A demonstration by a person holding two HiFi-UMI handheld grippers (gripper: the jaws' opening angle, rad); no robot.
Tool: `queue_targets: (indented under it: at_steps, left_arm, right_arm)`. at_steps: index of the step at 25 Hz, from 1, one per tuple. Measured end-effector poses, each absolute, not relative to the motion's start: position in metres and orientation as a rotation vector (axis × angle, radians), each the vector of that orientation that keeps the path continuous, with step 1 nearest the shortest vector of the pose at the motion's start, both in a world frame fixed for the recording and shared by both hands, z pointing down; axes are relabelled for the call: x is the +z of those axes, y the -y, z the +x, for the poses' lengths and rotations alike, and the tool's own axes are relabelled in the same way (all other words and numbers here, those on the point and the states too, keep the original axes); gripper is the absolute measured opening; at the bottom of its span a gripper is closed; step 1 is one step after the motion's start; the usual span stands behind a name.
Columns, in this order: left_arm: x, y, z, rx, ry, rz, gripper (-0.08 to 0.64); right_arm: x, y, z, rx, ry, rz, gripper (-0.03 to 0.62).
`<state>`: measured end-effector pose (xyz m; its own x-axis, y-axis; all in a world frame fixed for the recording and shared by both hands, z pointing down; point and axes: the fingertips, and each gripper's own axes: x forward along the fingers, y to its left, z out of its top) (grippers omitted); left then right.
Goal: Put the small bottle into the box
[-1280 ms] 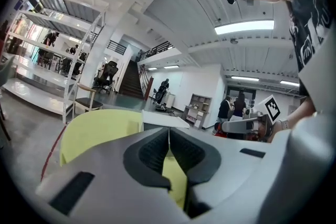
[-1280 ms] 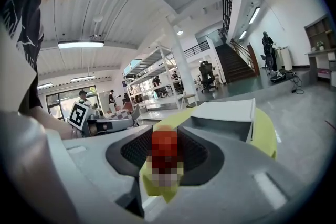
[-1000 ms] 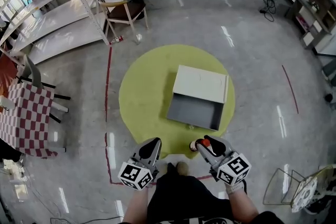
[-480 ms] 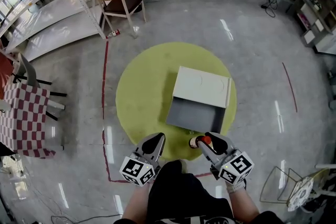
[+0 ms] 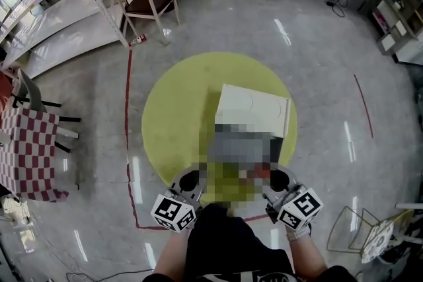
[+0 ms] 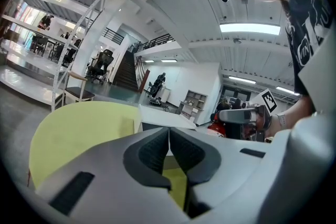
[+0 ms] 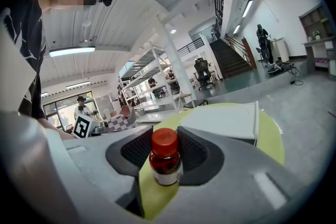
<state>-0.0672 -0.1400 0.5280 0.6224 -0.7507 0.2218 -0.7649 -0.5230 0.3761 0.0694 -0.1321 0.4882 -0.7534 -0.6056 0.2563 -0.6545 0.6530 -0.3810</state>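
1. I had the right gripper (image 7: 165, 152) clamped on the small red-capped bottle (image 7: 165, 159), a clear one with dark red contents and a white label. The ribbed pads (image 7: 137, 150) squeezed its body below the cap, so it stood upright between them. I judged that this low grip was meant to let it go down standing.
2. The bottle was in the air in those jaws, on the near side of the grey open-topped box (image 7: 226, 120), and not yet in it. In the head view a mosaic patch covered the box mouth, so I couldn't read the gap there.
3. The box sat on the round yellow-green mat (image 5: 175, 109) with its white lid (image 5: 254, 109) lying flat on the far side. That left the opening towards me, good for a reach from the near edge.
4. The left gripper (image 6: 169, 147) had its jaws pressed together on nothing. It hung near the right one, to its left, over the mat's near edge. I took it as idle and parked out of the way.
5. As I judged it, the next move was forward over the near wall, then down, then release. Dropped from high up, the bottle could tip.
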Motion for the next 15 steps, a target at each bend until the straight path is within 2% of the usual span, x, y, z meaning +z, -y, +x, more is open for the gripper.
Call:
queue_targets:
  at_steps: [15]
  left_arm:
    - [0.537,0.157,-0.071,0.054,1.192,2.390,0.015]
  right_arm:
    - [0.497,0.171,0.093,0.863,2.699,1.235,0.148]
